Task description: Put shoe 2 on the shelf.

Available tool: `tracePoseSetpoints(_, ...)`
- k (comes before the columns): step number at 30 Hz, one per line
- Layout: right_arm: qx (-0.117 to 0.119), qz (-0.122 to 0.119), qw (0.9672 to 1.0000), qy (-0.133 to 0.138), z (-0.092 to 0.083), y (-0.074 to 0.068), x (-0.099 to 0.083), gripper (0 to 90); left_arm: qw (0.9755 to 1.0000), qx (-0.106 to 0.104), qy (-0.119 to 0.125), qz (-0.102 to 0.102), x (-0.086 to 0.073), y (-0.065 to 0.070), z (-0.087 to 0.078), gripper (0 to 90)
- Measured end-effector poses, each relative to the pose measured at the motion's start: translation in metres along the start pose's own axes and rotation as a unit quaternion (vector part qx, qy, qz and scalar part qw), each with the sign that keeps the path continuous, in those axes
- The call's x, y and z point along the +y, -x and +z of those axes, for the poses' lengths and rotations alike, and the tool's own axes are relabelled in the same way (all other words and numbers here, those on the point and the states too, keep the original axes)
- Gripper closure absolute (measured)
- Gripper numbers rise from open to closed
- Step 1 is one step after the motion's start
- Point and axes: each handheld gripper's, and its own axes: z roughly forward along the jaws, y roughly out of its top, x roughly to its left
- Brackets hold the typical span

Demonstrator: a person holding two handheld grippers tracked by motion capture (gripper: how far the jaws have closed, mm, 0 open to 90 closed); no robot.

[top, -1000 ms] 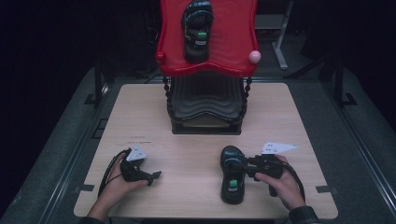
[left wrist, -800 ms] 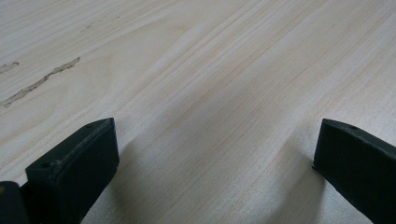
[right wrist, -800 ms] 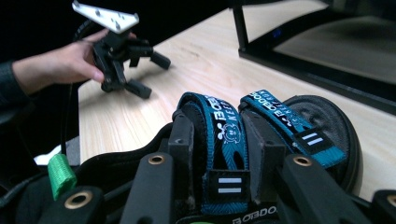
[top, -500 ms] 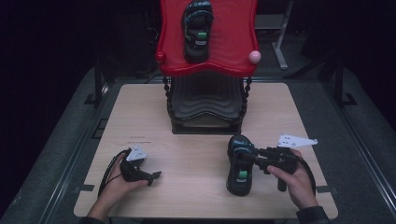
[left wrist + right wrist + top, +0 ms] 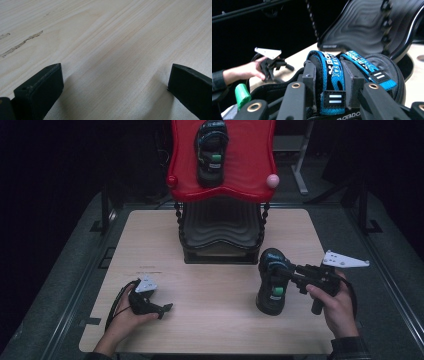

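While the right gripper (image 5: 292,270) clenched its fingers (image 5: 310,75) on the blue strap of a black sandal (image 5: 272,282), the shoe hung tilted at the tabletop's (image 5: 210,285) right side, before a black stand (image 5: 220,232). A second sandal (image 5: 211,151) lay on the red tray (image 5: 250,170). Resting on the wood, the left gripper (image 5: 162,309) had its fingers (image 5: 40,87) released, empty.

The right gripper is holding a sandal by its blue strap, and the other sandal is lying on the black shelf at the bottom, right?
Not quite. The other sandal lies on the red top shelf, as the high view shows. The right gripper does hold a sandal by its blue strap.
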Motion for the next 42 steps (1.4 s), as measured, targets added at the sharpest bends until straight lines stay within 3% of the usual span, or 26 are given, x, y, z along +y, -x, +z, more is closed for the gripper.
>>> tracePoseSetpoints(10,-0.004,-0.016,0.9987,0.048,-0.017,0.002,0.041,67.0,1.0,0.001,0.0,0.001,0.0,0.0,0.0,0.0)
tracePoseSetpoints(21,0.0,-0.032,0.9961,0.082,-0.022,0.0,0.081,67.1,1.0,0.0,0.0,0.0,0.0,0.0,0.0,0.0)
tracePoseSetpoints(30,-0.002,-0.048,0.9916,0.12,-0.035,-0.006,0.117,67.2,1.0,-0.001,-0.001,-0.001,0.0,0.0,0.0,0.0)
tracePoseSetpoints(42,-0.007,-0.072,0.9865,0.147,-0.04,-0.006,0.174,67.4,1.0,0.0,-0.001,0.001,0.0,0.0,0.0,0.0)
